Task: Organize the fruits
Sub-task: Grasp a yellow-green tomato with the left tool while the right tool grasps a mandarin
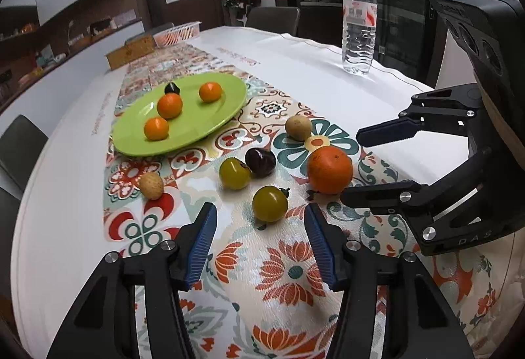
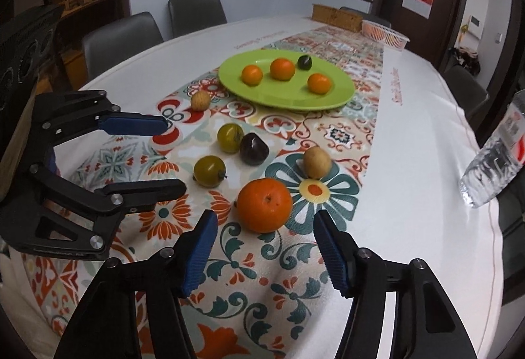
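Waiting just ahead of the left tongs [image 1: 261,221] is a green fruit [image 1: 269,203], lying on the cloth [image 1: 288,273] a little beyond the tips and roughly on the line between them. A second green fruit [image 1: 234,173] and a dark plum [image 1: 260,162] touch each other farther ahead. A tan fruit [image 1: 151,185] sits ahead to the left, another tan one [image 1: 298,128] far ahead to the right. The orange [image 2: 264,205] lies just ahead of the right tongs [image 2: 265,228], slightly left of the centre line. Beyond all of these is the green plate [image 1: 229,103], already carrying three small oranges and one dark fruit.

Both fruits are round and free on a smooth cloth, so a finger landing off-centre would likely nudge one and send it rolling into its neighbours or toward the table edge. The two tongs also work close together; the right one's lower finger reaches almost to the orange in the left view, so the tools could clash if both close in at once. The green fruit's stem may make it twist in the grip.

Left tongs: jaws partly open, wider than the green fruit, holding and touching nothing. Right tongs: jaws partly open, wider than the orange, likewise empty, pads clear of it.
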Demonstrator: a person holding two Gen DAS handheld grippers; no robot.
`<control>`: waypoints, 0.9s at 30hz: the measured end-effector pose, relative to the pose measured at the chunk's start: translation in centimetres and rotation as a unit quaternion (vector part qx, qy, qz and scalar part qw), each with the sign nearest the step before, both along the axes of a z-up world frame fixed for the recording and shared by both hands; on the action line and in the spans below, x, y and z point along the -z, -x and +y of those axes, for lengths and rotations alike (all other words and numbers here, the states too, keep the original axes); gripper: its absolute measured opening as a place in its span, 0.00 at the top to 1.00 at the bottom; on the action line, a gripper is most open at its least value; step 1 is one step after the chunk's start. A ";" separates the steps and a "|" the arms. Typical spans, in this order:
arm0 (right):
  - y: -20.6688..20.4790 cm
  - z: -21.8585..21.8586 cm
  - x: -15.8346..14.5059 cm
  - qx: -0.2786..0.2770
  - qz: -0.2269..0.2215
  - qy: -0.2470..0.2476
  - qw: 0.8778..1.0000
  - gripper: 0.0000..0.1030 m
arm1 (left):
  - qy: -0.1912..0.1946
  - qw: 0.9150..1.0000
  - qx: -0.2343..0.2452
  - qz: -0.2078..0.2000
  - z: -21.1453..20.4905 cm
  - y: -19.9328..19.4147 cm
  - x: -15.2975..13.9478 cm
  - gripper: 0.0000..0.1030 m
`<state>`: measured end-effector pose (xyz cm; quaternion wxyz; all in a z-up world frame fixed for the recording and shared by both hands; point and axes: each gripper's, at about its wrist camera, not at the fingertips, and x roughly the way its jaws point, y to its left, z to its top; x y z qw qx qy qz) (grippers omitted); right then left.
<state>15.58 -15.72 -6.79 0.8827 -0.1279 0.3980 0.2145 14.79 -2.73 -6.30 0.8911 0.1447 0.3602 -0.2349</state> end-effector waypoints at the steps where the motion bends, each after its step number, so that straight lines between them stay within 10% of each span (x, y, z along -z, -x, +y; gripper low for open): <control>1: -0.2 0.0 0.2 0.000 0.003 -0.001 1.000 0.44 | 0.001 1.000 0.000 0.003 0.0 -0.2 0.2 0.47; 27: -2.5 0.1 1.8 0.000 0.041 -0.033 0.999 0.59 | 0.031 0.997 -0.007 0.070 -0.8 -3.3 1.8 0.74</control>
